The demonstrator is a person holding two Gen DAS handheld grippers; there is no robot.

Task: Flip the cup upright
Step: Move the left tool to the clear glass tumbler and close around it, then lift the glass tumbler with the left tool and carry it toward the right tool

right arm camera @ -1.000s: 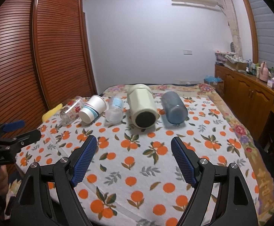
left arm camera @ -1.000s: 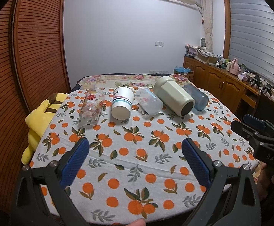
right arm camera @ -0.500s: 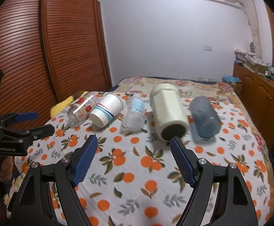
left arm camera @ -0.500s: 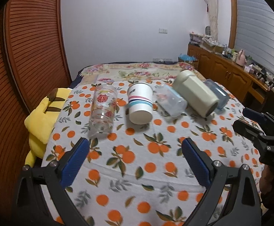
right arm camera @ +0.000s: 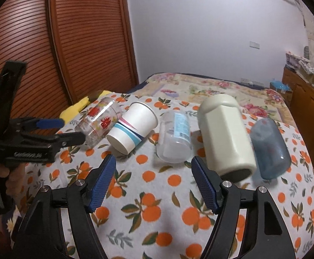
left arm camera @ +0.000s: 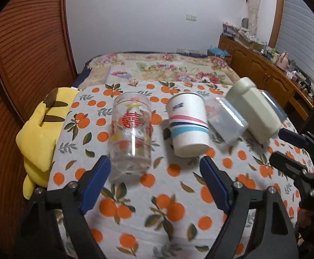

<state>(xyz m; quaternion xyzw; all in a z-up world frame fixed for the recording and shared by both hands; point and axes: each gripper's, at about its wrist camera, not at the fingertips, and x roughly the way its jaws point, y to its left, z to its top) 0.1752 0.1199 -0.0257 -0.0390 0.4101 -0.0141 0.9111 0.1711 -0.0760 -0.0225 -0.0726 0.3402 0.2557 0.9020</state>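
Note:
Several cups lie on their sides in a row on the orange-print cloth: a clear glass with red print, a striped paper cup, a clear plastic cup, a cream tumbler and a blue-grey cup. My left gripper is open, its tips just short of the glass and paper cup. My right gripper is open, just short of the clear plastic cup. The glass, paper cup and tumbler also show in the right wrist view.
A yellow plush toy lies at the cloth's left edge. A wooden slatted wardrobe stands to the left. A floral bedspread lies behind the cups. A cluttered wooden cabinet runs along the right wall.
Both grippers have moved forward toward the row of cups, which now look much larger. The left one has closed in on the glass and paper cup. Both stay open.

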